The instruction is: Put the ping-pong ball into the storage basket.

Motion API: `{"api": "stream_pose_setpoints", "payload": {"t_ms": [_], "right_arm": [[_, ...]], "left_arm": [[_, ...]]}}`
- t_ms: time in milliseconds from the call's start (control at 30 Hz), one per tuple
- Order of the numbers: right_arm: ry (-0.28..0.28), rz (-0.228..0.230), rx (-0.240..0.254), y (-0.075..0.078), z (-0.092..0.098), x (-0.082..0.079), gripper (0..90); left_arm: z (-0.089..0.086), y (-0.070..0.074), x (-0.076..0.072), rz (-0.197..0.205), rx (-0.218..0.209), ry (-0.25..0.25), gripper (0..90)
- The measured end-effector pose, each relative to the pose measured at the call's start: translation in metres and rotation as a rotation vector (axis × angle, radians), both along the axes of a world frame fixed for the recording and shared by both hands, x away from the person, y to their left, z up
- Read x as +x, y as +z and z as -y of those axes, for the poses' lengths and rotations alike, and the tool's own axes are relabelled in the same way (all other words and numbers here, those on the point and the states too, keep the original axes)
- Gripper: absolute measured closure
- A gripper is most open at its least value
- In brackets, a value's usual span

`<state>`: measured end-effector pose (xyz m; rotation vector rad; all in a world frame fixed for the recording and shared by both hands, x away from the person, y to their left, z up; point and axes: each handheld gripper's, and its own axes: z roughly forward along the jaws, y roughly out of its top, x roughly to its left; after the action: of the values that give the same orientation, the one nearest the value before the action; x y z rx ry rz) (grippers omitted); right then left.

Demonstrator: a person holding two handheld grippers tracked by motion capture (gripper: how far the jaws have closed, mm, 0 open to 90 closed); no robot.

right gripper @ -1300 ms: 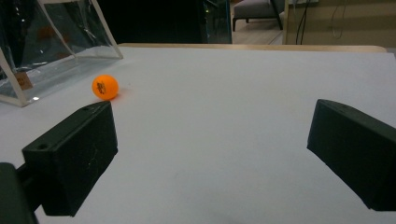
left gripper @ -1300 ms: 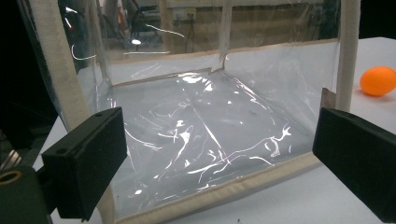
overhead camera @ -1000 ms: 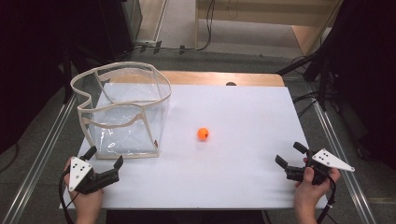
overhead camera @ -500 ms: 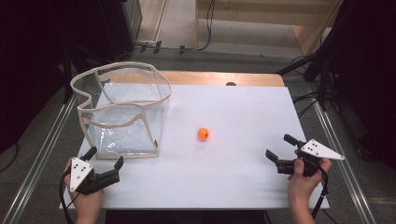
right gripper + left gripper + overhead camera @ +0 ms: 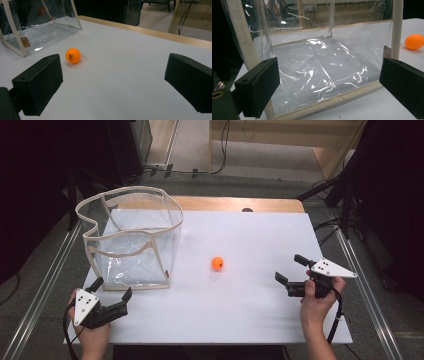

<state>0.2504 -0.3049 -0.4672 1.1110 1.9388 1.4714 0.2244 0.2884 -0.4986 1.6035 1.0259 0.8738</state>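
Note:
A small orange ball (image 5: 217, 263) lies on the white table (image 5: 240, 310), right of a clear plastic bag (image 5: 131, 237) with a beige trim that stands open at the left. My right gripper (image 5: 291, 269) is open at the right side, its jaws aimed at the ball (image 5: 73, 55) from some distance, nothing between them. At the front left my left gripper (image 5: 111, 288) is open just before the bag's front wall (image 5: 322, 72), empty. The ball (image 5: 414, 41) shows at the right edge of the left gripper view.
A wooden strip (image 5: 240, 204) runs along the table's far edge. Metal rails (image 5: 45, 280) flank the table on both sides. Cables and dark equipment (image 5: 360, 180) stand beyond the right and far edges.
My right gripper has moved left and a little forward toward the ball. The left gripper, the ball and the bag have stayed where they were.

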Motion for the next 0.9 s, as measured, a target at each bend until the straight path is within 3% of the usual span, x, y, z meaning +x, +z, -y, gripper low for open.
{"api": "stream_pose_setpoints", "payload": {"t_ms": [900], "right_arm": [[0.074,-0.030,-0.047,0.019,-0.034,0.037,0.0]], "left_arm": [[-0.001,0.000,0.000,0.001,-0.005,-0.001,3.6]]}}
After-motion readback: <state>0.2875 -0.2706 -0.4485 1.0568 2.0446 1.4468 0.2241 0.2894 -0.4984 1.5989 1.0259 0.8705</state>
